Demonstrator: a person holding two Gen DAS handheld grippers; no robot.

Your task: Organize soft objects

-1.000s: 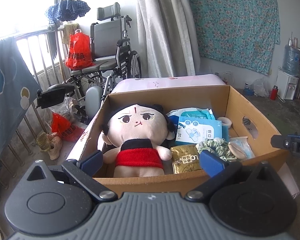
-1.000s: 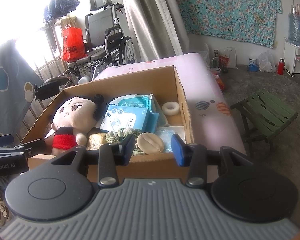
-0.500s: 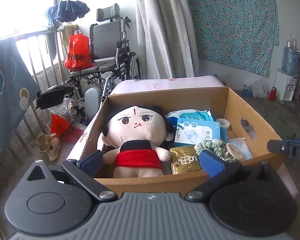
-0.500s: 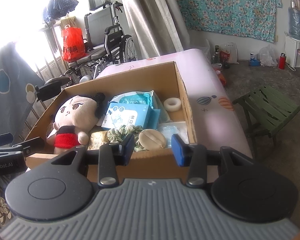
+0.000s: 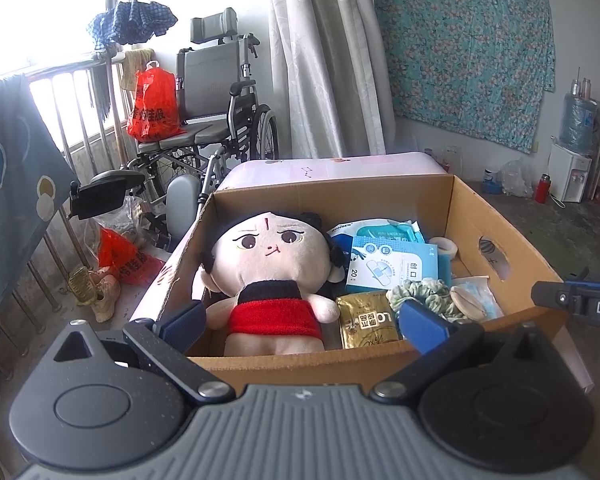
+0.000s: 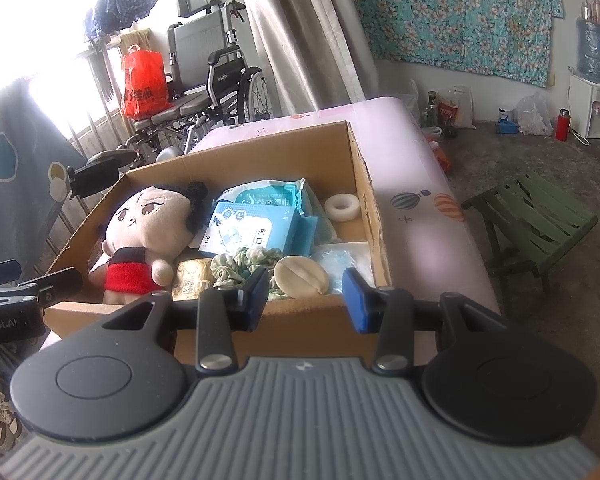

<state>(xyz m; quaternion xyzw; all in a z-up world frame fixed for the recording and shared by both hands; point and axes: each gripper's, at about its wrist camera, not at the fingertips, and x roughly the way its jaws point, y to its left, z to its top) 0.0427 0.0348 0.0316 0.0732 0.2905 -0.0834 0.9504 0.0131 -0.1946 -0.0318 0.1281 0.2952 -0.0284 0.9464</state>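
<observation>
Lying on its back in the left half of the cardboard box point(image 5: 496, 220), the plush doll point(image 5: 272, 276) has its head toward the far wall and its red-banded body toward the near wall, so its long axis runs straight away from both tools. The left gripper point(image 5: 300, 322) hangs just outside the near wall, fingers spread wide and empty, with the doll's body directly ahead of and below the gap. The right gripper point(image 6: 305, 294), fingers partly apart and holding nothing, faces the green scrunchie point(image 6: 240, 264) and the beige puff point(image 6: 300, 280) instead. I judge the left hand the nearer to the doll, needing only to go forward over the wall.
</observation>
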